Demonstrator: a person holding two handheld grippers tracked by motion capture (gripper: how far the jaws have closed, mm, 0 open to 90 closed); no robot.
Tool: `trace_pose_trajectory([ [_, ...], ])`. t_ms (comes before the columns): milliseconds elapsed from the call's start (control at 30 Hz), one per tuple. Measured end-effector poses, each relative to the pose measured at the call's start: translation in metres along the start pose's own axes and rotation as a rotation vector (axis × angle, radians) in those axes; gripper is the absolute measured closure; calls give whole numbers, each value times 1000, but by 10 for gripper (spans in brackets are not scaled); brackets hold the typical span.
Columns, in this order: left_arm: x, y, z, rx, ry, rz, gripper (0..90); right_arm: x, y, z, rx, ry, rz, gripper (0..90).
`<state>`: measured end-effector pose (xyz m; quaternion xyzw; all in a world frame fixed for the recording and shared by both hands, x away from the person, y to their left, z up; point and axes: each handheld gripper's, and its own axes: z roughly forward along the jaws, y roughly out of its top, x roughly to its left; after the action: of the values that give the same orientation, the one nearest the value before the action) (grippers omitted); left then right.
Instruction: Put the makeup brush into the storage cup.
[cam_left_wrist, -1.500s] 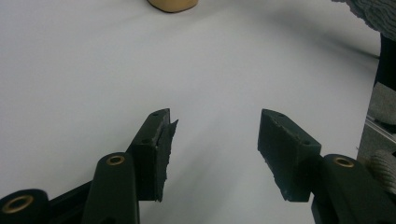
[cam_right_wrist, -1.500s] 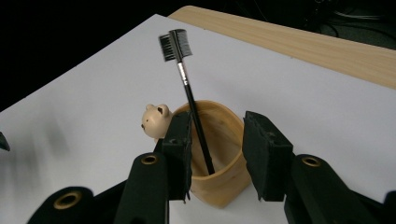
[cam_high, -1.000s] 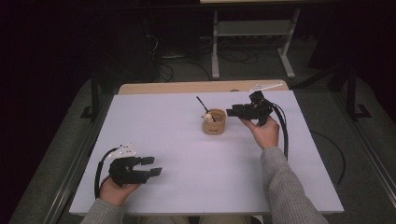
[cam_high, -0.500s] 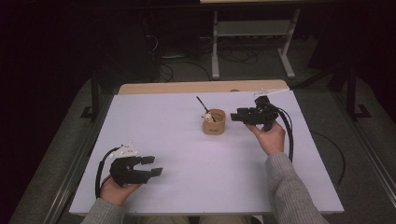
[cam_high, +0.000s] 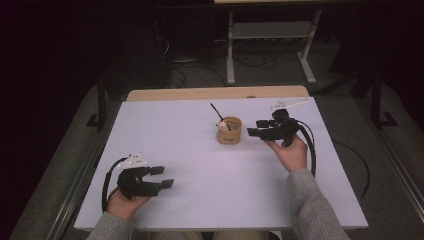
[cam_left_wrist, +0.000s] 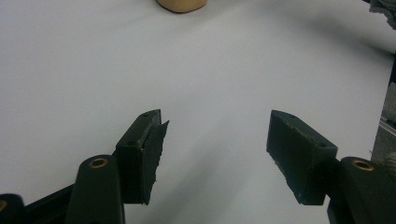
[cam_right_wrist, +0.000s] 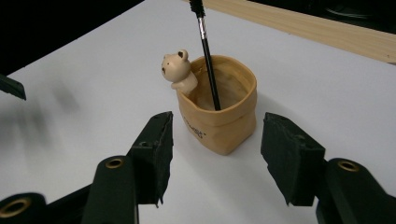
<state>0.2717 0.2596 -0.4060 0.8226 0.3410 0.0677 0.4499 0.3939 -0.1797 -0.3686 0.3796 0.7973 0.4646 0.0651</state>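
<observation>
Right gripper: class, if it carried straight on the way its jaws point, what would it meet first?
Most likely the tan bag-shaped cup, straight ahead of the right gripper; its open jaws would pass either side of it.

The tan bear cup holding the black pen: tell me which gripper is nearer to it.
Right. The right gripper sits just beside the cup, jaws open toward it, not touching. The left gripper rests far off at the table's near left edge.
</observation>
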Motion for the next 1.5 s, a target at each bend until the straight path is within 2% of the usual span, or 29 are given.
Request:
trace_pose_trajectory([
  [100,1,1,-1,-6,4,8,340,3,-1,-4,-3,-6,-9,410],
  [167,1,0,-1,-15,8,-4,333,5,-3,-6,-17,-6,-18,403],
  [333,3,1,-2,-11,20,14,317,5,-11,-9,-19,-2,-8,386],
  [500,3,2,-3,-18,33,16,304,7,-18,-12,-18,-4,-36,368],
  [600,3,3,-2,-22,34,19,298,9,-22,-14,-23,-1,-33,361],
  [700,4,2,0,-4,41,31,295,10,-25,-16,-13,6,-34,344],
  [867,5,2,-2,-10,50,23,286,15,-33,-20,-43,-1,-50,333],
  [1100,6,2,-3,-23,58,26,283,19,-42,-27,-37,-24,-60,300],
  [1267,5,3,0,-22,59,36,278,21,-49,-28,-29,-21,-60,282],
  [1500,5,3,1,-26,61,26,268,27,-60,-30,-25,-30,-63,270],
])
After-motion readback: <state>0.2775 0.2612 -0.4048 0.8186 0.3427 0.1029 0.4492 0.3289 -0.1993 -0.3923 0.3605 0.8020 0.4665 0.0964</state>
